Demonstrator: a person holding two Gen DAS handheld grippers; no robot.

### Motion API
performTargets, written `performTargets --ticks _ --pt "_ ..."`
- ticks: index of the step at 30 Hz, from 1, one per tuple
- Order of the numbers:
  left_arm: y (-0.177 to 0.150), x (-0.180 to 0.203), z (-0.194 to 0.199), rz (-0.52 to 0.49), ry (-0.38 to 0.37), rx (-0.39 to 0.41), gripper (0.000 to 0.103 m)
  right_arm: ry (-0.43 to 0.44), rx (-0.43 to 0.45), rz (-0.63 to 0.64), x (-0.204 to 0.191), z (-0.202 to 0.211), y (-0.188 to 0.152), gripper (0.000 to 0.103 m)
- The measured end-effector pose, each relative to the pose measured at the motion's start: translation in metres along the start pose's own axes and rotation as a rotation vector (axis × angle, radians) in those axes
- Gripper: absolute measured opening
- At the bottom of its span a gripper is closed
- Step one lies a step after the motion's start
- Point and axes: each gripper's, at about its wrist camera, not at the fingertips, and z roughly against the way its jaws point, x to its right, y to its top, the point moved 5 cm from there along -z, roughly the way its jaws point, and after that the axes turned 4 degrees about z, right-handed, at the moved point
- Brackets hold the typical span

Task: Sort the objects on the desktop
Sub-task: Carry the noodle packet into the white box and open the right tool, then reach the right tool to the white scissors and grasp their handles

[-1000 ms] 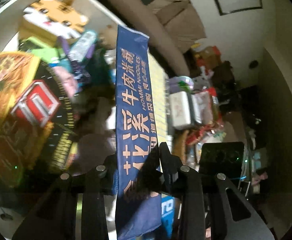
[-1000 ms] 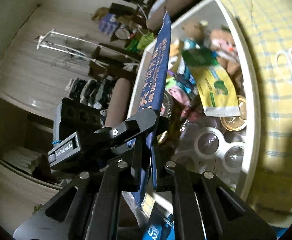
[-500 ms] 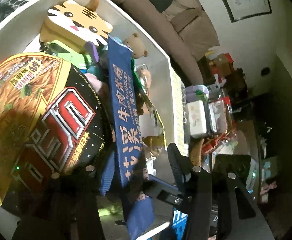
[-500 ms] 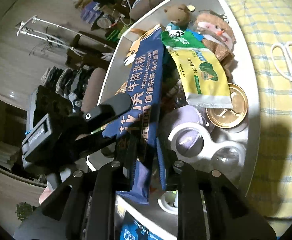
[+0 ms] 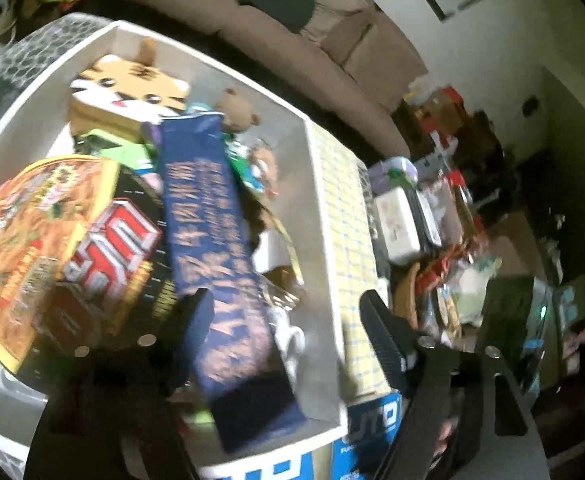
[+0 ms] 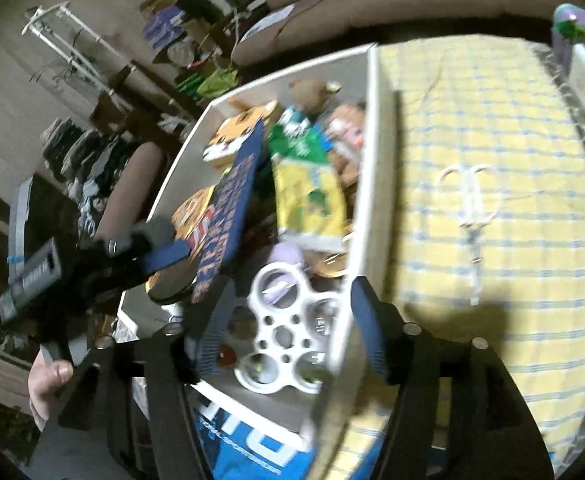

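Blue noodle packet (image 5: 220, 264) lay lengthwise in the white bin (image 5: 324, 240), unheld between the opening left gripper (image 5: 288, 312) and beside the opening, empty right gripper (image 6: 288, 308).

We see a navy noodle packet (image 5: 216, 248) with orange lettering at centre frame, inside a white bin (image 5: 324, 240). At right, a yellow cloth (image 6: 492, 152) carries blue checks beneath white scissors (image 6: 470, 204).
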Motion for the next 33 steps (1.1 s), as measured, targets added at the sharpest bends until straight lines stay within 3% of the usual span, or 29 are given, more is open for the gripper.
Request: performTargets --ticks 1,7,12,14,16,19,27,33 --pt "-0.003 0.007 -0.002 -0.016 -0.005 -0.008 0.091 -0.004 0.010 -0.006 0.005 0.008 0.002 0.069" --pt "-0.022 0.050 -0.022 -0.135 -0.001 -0.085 0.092 -0.084 0.055 -0.036 0.039 0.059 0.009 0.074" --pt "-0.018 0.077 -0.049 -0.092 -0.029 -0.144 0.092 -0.143 0.048 -0.069 0.075 0.075 0.013 0.074" --pt "-0.012 0.086 -0.059 -0.057 -0.052 -0.156 0.092 -0.173 0.018 -0.069 0.091 0.062 0.014 0.073" --pt "-0.005 0.092 -0.068 0.012 -0.099 -0.168 0.092 -0.189 -0.031 -0.055 0.100 0.042 0.014 0.064" --pt "0.004 0.099 -0.075 0.055 -0.111 -0.158 0.092 -0.226 -0.084 -0.039 0.118 0.014 0.022 0.059" --pt "0.010 0.093 -0.090 0.057 -0.089 -0.140 0.092 -0.327 -0.125 -0.018 0.144 -0.047 0.065 0.059" --pt "0.012 0.072 -0.094 0.100 -0.099 -0.132 0.092 -0.395 -0.153 -0.028 0.158 -0.092 0.073 0.059"
